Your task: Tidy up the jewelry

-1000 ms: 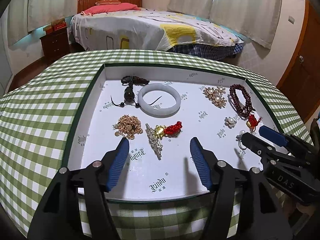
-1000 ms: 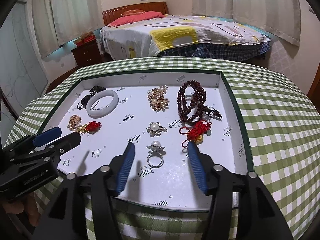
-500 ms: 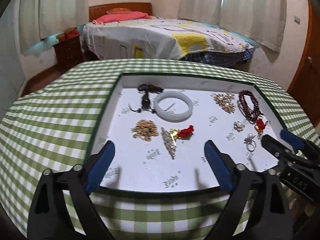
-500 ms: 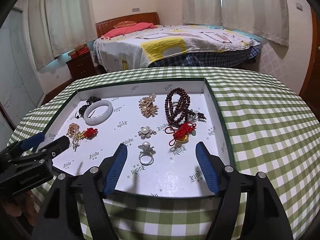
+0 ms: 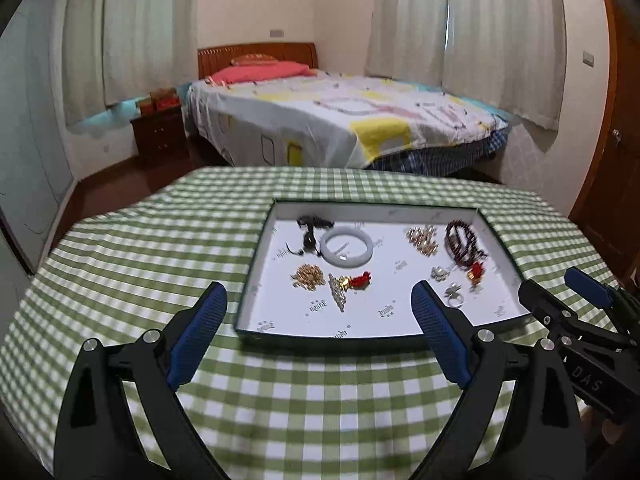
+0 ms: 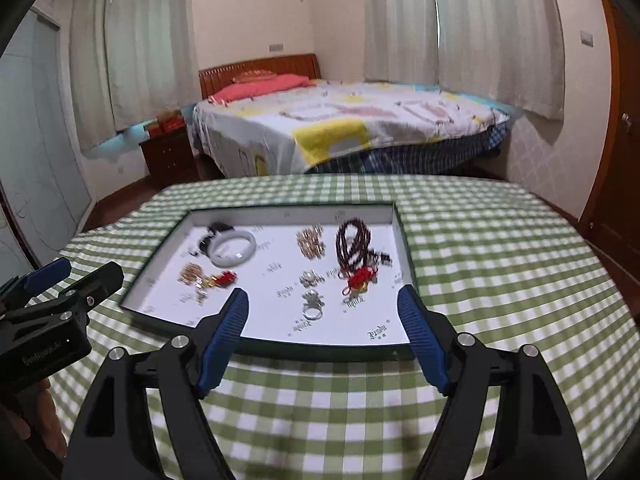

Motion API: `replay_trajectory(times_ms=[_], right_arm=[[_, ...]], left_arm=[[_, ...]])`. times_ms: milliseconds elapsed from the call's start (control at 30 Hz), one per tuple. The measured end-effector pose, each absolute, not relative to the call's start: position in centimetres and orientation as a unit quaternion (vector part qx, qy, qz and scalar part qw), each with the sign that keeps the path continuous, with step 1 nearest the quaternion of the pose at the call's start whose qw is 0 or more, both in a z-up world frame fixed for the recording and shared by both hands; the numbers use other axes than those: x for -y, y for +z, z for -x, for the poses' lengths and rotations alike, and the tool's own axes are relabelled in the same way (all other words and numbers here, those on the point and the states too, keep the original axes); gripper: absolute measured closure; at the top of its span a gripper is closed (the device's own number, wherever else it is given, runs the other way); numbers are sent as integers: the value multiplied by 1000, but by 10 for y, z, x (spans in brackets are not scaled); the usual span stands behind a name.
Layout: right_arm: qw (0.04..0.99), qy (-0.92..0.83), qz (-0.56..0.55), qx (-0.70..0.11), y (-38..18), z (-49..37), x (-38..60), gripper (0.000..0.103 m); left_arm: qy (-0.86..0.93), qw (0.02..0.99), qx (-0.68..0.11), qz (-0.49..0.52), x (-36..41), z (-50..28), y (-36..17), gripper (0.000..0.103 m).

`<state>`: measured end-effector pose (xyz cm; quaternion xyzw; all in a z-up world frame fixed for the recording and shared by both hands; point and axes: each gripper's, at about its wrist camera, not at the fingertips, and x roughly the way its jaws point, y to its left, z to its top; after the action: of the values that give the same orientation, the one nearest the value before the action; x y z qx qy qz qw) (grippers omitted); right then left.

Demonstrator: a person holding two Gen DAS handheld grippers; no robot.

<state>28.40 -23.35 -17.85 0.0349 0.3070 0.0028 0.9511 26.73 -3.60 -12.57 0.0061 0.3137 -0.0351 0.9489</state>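
Green-checked cloth covers the counter (image 5: 160,240); the tray (image 5: 256,264) of jewelry lies ahead of both wide-open, empty grippers. Right gripper (image 6: 322,320) seems nearest the ring (image 6: 312,312), just beyond its fingertips; left gripper (image 5: 318,316) sits left of it.

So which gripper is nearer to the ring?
Right. The right gripper is just before the ring, fingers open. The left gripper is farther, the ring beyond its right finger.
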Motion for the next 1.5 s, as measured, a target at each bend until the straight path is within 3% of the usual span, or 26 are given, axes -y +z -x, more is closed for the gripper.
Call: replay_trajectory(times_ms=[667,1500], right_arm=[[980,15,-17,-200,-68,-162,225,25],[987,22,-1,-158,-51,-124,211,25]], left_arm=[[-27,980,-195,-5,24,-128,-9,5],[-19,984,-175,10,11,-93,0,5]])
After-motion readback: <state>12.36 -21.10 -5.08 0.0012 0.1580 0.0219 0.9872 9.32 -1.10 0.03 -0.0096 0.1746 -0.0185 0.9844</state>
